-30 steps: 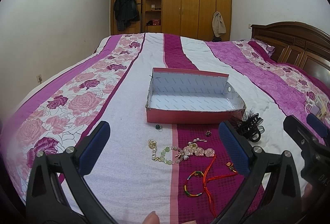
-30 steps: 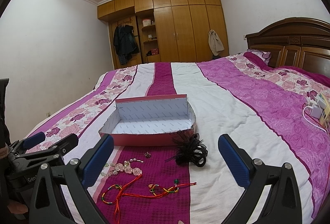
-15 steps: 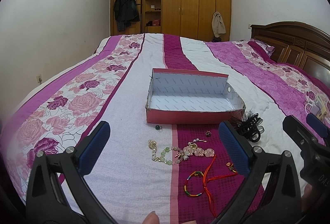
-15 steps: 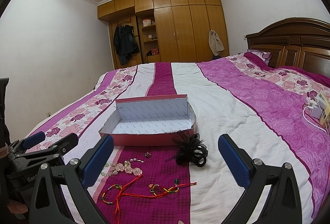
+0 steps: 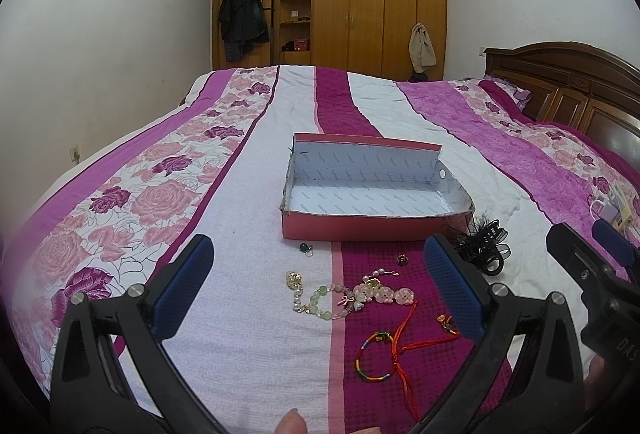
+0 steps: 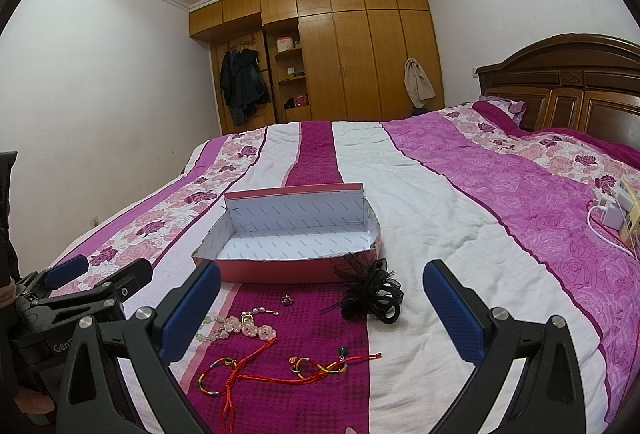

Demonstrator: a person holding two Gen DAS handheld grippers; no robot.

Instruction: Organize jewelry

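An open pink box [image 5: 376, 230] [image 6: 280, 270] with a white inside sits on the bed, empty. In front of it lie a green and pearl bead bracelet [image 5: 324, 300] [image 6: 240, 326], a red cord bracelet [image 5: 400, 350] [image 6: 280, 374], a black hair clip [image 5: 486, 248] [image 6: 372, 294], a small ring [image 5: 402, 259] [image 6: 287, 300] and a green bead [image 5: 304, 247]. My left gripper [image 5: 320, 290] is open and empty above the beads. My right gripper [image 6: 320, 310] is open and empty above the jewelry.
The bed has a striped purple floral cover [image 5: 160, 194]. A white charger and cable [image 6: 612, 214] lie at the right edge. A wooden headboard [image 6: 560, 90] stands right, a wardrobe [image 6: 340, 54] at the back.
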